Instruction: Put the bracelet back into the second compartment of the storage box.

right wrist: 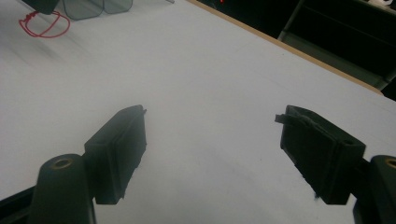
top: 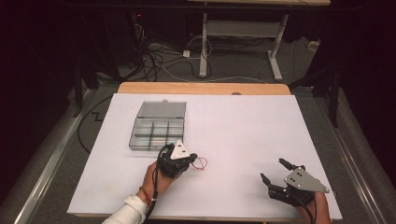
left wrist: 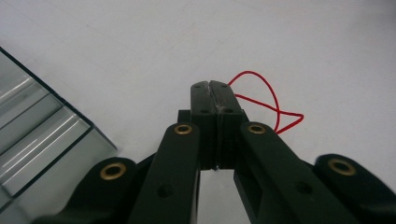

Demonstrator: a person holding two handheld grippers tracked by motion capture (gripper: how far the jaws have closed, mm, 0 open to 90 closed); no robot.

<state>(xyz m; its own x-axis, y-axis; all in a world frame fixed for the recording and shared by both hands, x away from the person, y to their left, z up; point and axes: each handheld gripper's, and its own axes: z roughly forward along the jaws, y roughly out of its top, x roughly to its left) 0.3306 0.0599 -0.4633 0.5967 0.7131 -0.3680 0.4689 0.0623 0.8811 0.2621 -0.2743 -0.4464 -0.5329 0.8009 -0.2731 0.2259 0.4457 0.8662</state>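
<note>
Centrally, left claw (top: 192,161) pinched fully together on thin red wire (top: 201,163); wire loops (left wrist: 261,100) stick out beside jaw tips, just above white tabletop (top: 233,126). Clear compartment box (top: 158,126), lid open, lies just beyond left claw, near but apart. Right claw (top: 273,170) at near right of tabletop, jaws spread wide, nothing between pads (right wrist: 119,149); well apart from wire.

Dark room beyond the table, grey carpeted floor (top: 233,65) strewn with tangled cables (top: 159,58), white-legged desk frame (top: 243,35) set behind, metal rails (top: 51,154) laid alongside.
</note>
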